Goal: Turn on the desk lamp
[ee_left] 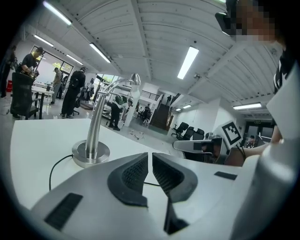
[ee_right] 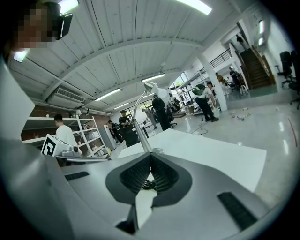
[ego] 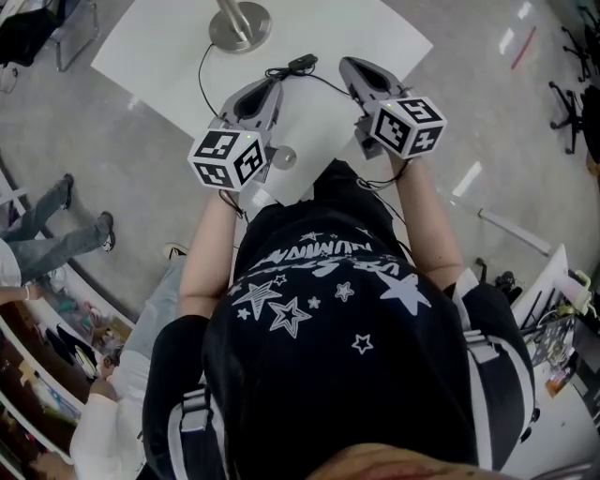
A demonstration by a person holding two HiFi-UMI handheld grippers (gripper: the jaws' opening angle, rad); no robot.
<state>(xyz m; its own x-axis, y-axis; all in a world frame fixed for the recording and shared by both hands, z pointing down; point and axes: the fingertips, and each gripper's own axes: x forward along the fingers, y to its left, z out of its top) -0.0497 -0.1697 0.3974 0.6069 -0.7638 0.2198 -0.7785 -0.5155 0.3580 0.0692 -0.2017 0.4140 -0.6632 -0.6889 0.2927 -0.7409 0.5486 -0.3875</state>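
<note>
Left gripper (ego: 270,87): you are holding its jaws pressed together, empty, above the white table (ego: 384,42).
Right gripper (ego: 350,65): you are holding its jaws closed at the tips, pinching nothing.
Desk lamp (ego: 240,26): its base is standing at the table's far edge, ahead of both grippers, untouched.

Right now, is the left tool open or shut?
Shut. The left gripper view shows the left tool with its jaws together and nothing between them; the desk lamp stands apart, farther along the table.
</note>
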